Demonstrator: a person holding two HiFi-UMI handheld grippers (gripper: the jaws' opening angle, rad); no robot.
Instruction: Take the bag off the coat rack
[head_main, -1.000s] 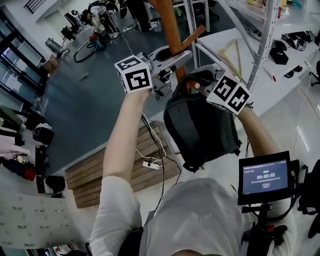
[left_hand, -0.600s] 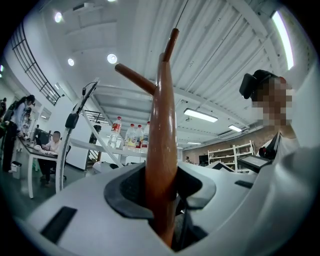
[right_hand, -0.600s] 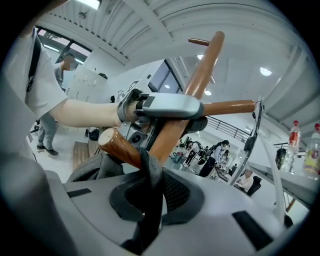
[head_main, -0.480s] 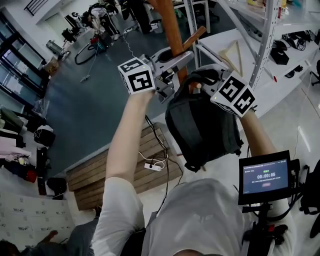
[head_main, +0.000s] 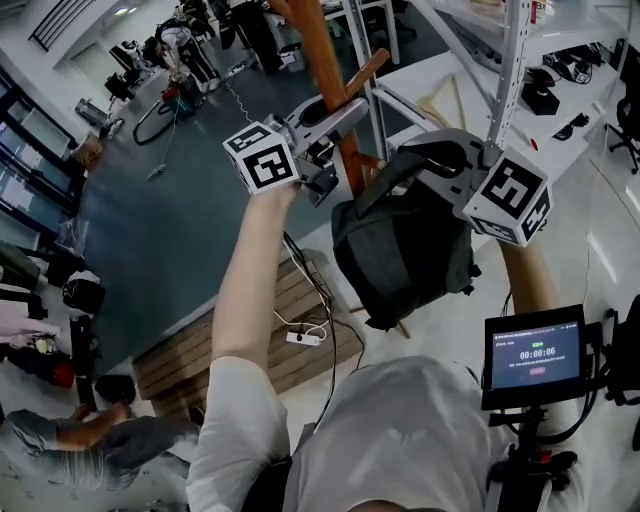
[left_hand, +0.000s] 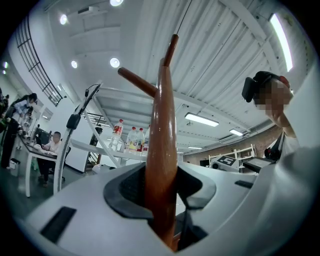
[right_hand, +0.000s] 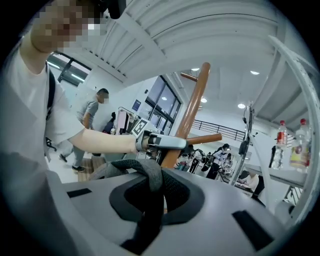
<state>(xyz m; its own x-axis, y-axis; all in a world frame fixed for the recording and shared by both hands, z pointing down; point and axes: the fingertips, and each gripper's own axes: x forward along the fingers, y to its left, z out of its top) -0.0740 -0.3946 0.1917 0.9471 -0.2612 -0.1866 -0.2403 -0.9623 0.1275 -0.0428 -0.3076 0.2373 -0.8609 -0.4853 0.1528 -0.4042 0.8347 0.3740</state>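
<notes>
Bag (head_main: 400, 250) hangs from right gripper (head_main: 425, 158) beside coat rack (head_main: 322, 70), floor (head_main: 160, 230) below.

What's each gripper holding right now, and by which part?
The right gripper is shut on the top carry strap of the bag, which hangs below it. The left gripper is clamped on the wooden pole of the coat rack.

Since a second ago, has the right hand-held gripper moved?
Yes. The right hand-held gripper, shut on the dark grey backpack strap, has shifted rightward, away from the brown wooden coat rack pole.
</notes>
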